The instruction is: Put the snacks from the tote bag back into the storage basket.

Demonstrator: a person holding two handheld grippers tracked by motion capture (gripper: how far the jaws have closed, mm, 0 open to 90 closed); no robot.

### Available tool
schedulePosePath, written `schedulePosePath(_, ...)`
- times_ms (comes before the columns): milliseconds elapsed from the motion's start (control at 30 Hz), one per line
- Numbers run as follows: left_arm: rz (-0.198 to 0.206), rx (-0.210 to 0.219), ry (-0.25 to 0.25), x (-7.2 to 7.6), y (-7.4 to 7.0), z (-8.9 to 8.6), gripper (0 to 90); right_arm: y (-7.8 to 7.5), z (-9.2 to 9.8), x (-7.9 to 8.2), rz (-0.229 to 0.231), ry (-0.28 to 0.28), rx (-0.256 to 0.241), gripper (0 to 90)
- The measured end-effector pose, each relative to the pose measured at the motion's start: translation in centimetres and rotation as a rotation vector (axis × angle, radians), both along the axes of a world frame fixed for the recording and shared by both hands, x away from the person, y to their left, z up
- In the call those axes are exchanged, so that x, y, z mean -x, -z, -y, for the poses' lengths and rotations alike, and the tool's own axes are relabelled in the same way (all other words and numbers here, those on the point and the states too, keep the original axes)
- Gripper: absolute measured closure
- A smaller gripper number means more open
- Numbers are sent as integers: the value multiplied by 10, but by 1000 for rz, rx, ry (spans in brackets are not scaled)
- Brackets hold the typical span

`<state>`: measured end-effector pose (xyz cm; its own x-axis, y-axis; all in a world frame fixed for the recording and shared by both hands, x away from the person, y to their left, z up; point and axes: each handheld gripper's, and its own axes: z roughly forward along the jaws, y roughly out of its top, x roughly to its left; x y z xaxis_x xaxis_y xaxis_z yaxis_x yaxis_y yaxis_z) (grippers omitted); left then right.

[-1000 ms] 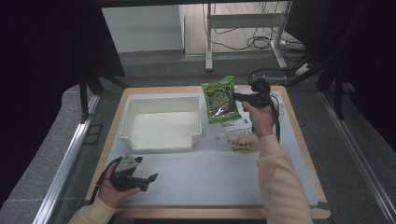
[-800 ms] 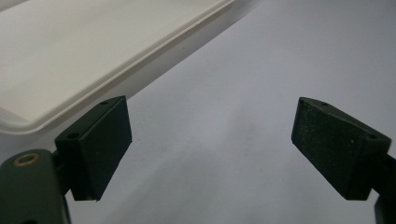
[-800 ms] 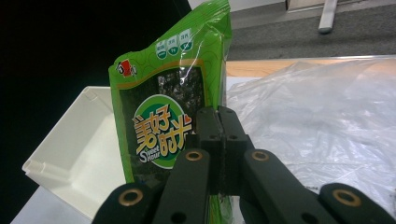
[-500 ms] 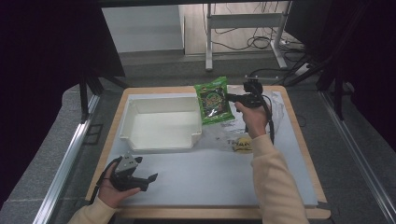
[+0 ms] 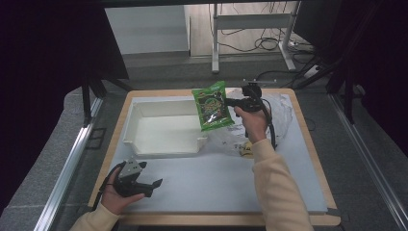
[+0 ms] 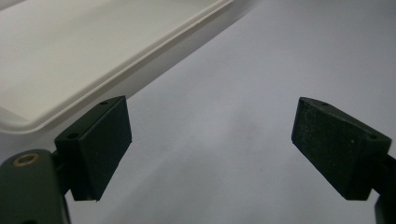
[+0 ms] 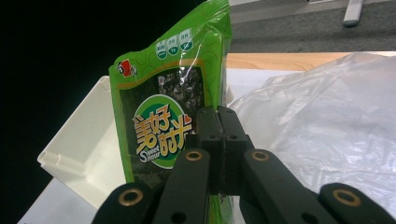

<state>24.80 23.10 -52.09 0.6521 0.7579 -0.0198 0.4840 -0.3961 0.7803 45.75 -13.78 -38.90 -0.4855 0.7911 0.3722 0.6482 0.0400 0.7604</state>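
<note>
A green snack packet point(image 5: 211, 106) hangs in the air above the right end of the white tray point(image 5: 144, 144), pinched at its edge by my right gripper point(image 5: 233, 102). In the right gripper view the jaws are pressed together on the green snack packet point(image 7: 168, 121), with my right gripper point(image 7: 221, 135) in front of it and the white tray point(image 7: 79, 154) below left. My left gripper point(image 5: 149, 185) rests low at the table's front left, jaws wide apart. In the left gripper view my left gripper point(image 6: 210, 149) holds nothing over the bare mat, with the white tray point(image 6: 93, 51) rim just beyond.
A crumpled clear plastic bag point(image 5: 276, 110) lies at the back right of the table, seen also as the plastic bag point(image 7: 327, 121) in the right gripper view. A small yellow item point(image 5: 247, 149) sits by the person's right sleeve. The wooden table edge point(image 5: 308, 130) runs along the right.
My right gripper has carried the green packet leftward and up, from beside the tray to above its right end. The left gripper has stayed put.
</note>
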Motion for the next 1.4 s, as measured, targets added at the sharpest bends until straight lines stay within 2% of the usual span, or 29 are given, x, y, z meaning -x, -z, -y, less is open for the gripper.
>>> schedulePosePath(400, -2, -1, 1, 0, 0, 0, 122, 2, -20, 2, 2, -46, -11, 900)
schedulePosePath(1400, -2, -4, 3, 0, 0, 0, 122, 8, -55, 2, 0, -104, -35, 899)
